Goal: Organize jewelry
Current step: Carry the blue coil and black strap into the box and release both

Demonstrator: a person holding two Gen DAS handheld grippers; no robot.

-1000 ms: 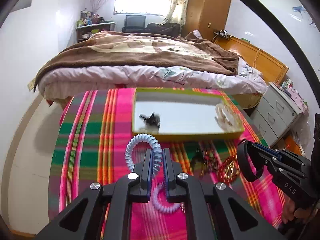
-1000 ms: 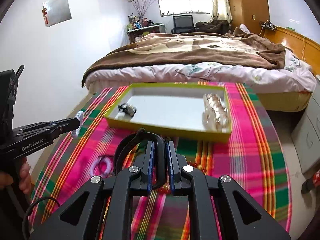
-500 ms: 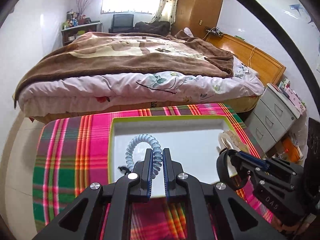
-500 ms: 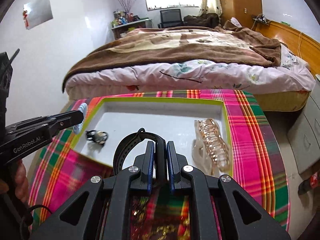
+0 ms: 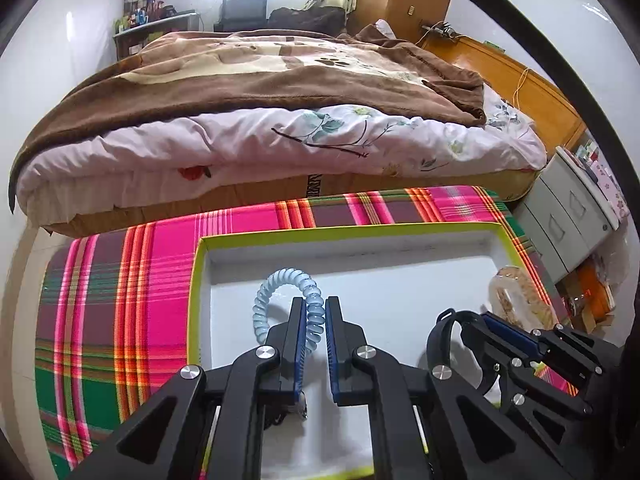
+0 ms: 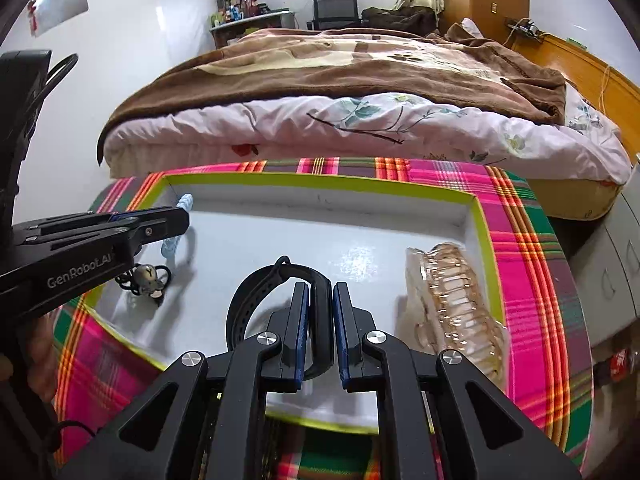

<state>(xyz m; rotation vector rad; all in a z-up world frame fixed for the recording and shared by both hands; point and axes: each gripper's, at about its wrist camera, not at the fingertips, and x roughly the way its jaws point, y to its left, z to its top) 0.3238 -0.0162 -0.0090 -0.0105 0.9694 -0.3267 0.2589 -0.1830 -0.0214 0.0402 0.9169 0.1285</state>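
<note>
A white tray with a yellow-green rim [image 5: 400,231] [image 6: 320,182] lies on a plaid cloth. My left gripper [image 5: 316,308] is over the tray's left part, its jaws slightly parted around a light blue spiral hair tie [image 5: 276,292]; the tie also shows in the right wrist view [image 6: 176,240]. My right gripper [image 6: 320,292] is shut on a black band [image 6: 248,300] over the tray's middle; the band also shows in the left wrist view [image 5: 440,340]. A clear amber hair claw [image 6: 456,304] lies at the tray's right. A black hair tie with a charm [image 6: 146,278] lies at its left.
The pink and green plaid cloth [image 5: 120,300] covers the table. A bed with a brown blanket [image 5: 260,72] stands just beyond the table. Grey drawers [image 5: 572,216] stand at the right. The left gripper's body [image 6: 80,248] reaches in at the left of the right wrist view.
Both grippers have moved forward over the tray, carrying the blue spiral tie and the black band. The left jaws have parted a little around the spiral tie.
</note>
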